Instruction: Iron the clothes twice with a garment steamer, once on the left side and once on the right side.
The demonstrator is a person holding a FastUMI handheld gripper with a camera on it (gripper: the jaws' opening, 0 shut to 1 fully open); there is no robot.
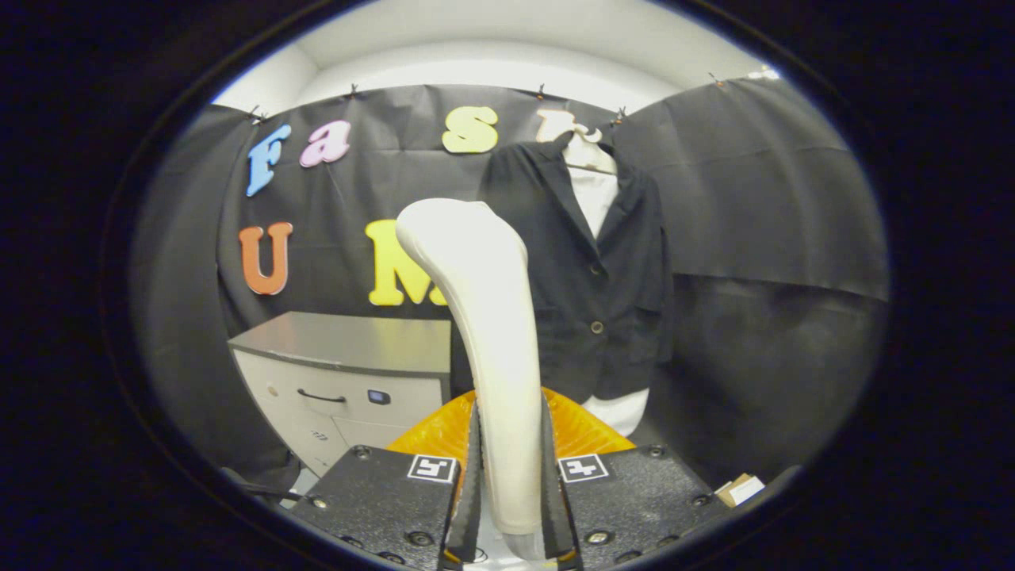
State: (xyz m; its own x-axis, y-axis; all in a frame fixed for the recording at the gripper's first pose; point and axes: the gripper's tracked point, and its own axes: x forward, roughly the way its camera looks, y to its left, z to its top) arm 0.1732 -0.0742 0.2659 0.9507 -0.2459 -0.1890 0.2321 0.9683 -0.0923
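Hanging on the booth wall beyond the fingers, the dark jacket (591,270) over a white shirt (595,194) is waiting, with a grey cabinet (349,373) to its side, drawers closed. The garment steamer (484,317) is standing upright in the hand-held gripper (511,492), both fingers clamping its handle; keeping it upright and approaching one side squarely is looking wise.

my gripper (511,507) has textured blocky bodies with round screws and a square black-and-white marker on each.

Tongs (511,492) clamped on steamer (484,317), dark jacket (603,285) beyond.
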